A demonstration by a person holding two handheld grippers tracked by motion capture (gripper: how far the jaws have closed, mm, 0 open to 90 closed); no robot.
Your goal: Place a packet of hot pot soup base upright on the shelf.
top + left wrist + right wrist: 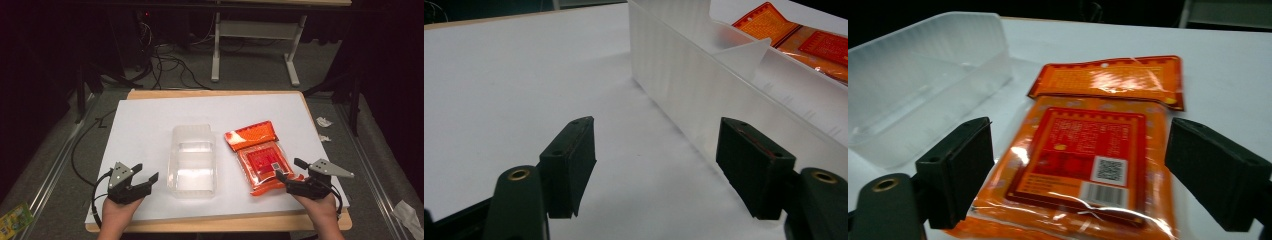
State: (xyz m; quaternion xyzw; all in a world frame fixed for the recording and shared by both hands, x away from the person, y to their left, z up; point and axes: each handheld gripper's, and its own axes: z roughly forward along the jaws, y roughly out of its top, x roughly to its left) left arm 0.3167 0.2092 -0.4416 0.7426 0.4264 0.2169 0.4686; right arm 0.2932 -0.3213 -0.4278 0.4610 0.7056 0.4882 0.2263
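White surface (150, 120) – clear bin (192, 160) centre, orange packet (260, 155) right; left tool (145, 176) released, right tool (287, 170) released astride packet's near end.

On the orange packet (1098, 150), lying flat on the white table (150, 120): a red label panel (1083, 155) with rows of small print, too blurred to read. At the panel's lower right corner, a square QR code (1109, 170); just below it, a barcode (1105, 194), digits not legible. On the packet's folded-back header strip (1113, 80), more fine gold print, likewise unreadable. From the left gripper view, same red panel (830, 46) at the edge, lettering too small to make out. At the floor's lower left in the high view, a green-yellow wrapper (14, 219), print illegible. No brand, word or number readable anywhere.
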